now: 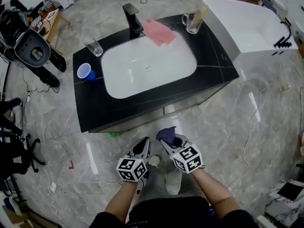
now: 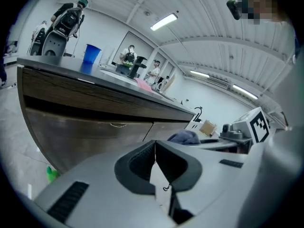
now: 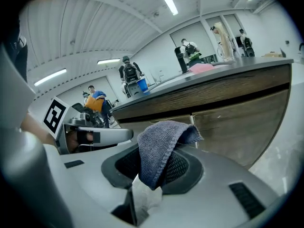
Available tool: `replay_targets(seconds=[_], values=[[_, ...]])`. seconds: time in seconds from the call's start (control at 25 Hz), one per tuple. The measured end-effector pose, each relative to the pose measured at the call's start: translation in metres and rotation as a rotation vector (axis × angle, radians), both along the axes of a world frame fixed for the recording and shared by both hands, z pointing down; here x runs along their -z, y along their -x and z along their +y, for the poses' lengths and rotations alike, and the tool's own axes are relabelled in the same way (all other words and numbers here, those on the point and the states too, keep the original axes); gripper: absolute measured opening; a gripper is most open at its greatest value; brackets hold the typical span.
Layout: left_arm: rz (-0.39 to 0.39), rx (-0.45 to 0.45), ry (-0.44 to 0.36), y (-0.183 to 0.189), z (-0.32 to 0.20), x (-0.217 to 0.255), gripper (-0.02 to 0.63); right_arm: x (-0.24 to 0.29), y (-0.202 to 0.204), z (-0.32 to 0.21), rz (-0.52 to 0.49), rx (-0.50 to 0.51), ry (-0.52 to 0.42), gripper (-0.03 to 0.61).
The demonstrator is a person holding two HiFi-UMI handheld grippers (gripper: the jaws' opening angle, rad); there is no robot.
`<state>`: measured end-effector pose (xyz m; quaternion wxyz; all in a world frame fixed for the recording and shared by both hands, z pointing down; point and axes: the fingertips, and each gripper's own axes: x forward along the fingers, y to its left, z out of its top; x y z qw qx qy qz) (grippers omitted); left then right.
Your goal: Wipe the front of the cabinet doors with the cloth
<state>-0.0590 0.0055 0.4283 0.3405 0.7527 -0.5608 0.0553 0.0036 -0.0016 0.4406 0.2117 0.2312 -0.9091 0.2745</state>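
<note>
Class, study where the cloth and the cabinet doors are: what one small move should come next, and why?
Probably push the right gripper forward until the cloth meets the cabinet doors. The cloth is clamped in its jaws, yet short of them; the left gripper is shut, empty.

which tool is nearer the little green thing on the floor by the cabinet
Left. The left tool sits just right of the green thing; the right tool, clamping the cloth, is farther right.

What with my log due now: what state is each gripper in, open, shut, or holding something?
Left gripper: shut, nothing between the jaws.
Right gripper: shut on the blue cloth.
</note>
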Motion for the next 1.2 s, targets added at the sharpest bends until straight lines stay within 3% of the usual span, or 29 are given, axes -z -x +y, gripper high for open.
replay_targets(seconds=[0.2,0.48,0.92,1.2], values=[[-0.006,0.095,-0.003,-0.014,-0.025,-0.013,0.008,-0.017,-0.019,-0.034,-0.014,0.033,-0.002,0.114],[-0.027,0.146,-0.001,-0.034,-0.067,-0.036,0.008,-0.043,-0.03,-0.082,-0.034,0.053,0.001,0.114],[-0.057,0.158,-0.002,-0.08,-0.111,-0.052,0.008,-0.068,-0.05,-0.138,-0.079,0.033,0.031,0.114],[-0.054,0.096,0.007,-0.134,-0.13,-0.061,0.008,-0.075,-0.107,-0.171,-0.073,-0.027,0.022,0.114]])
